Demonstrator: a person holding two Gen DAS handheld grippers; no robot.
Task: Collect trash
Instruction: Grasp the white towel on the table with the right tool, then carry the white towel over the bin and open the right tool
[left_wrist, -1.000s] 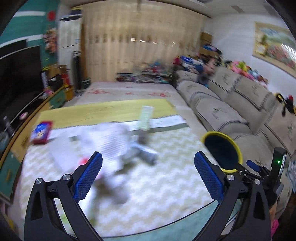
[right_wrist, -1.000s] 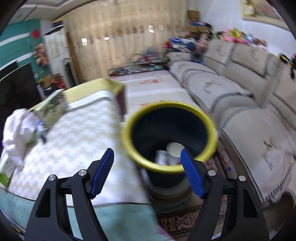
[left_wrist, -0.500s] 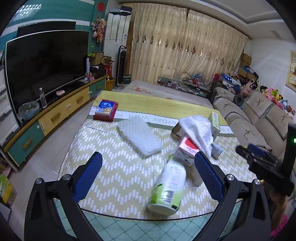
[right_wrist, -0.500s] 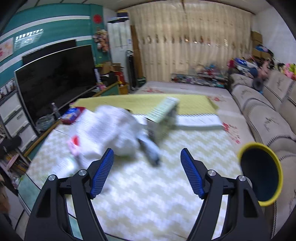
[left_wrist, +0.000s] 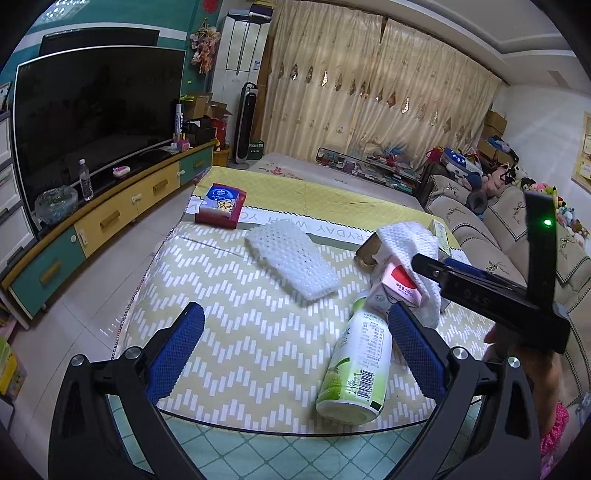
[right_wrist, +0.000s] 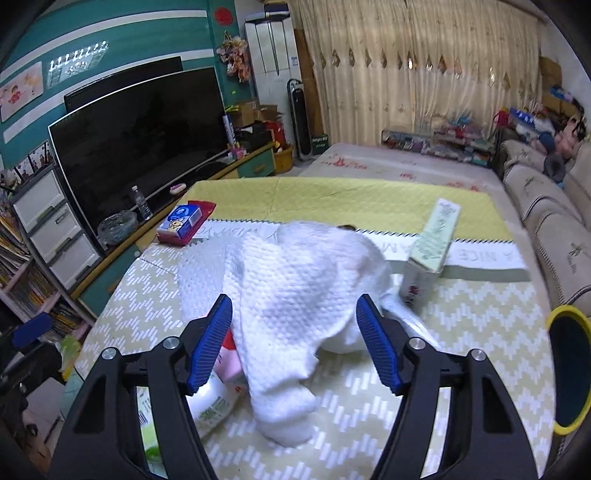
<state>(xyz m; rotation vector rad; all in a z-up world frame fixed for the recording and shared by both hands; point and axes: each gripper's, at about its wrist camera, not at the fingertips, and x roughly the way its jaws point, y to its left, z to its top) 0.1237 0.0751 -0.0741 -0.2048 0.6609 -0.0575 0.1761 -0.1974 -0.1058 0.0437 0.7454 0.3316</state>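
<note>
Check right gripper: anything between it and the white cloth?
Nothing visible. The white cloth lies directly ahead of the right gripper, draped over a pink carton; the jaws, just closing, frame it without touching.

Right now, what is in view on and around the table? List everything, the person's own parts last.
Table cover: one, yellow and white zigzag, over the table.
White towel: one, draped over the pile, between the right jaws.
Textured white pad: one, flat, mid-table.
Green and white bottle: one, lying near the front edge.
Pink and white carton: one, under the towel.
Pale green box: one, tilted, beside the towel.
Red and blue box: one, far left corner.
Bin: one, yellow rim, right of the table.
Television: one, black, left wall.
Sofa: one, beige, right.
Left hand-held gripper: open, empty.
Right hand-held gripper: open, closing around the towel.
</note>
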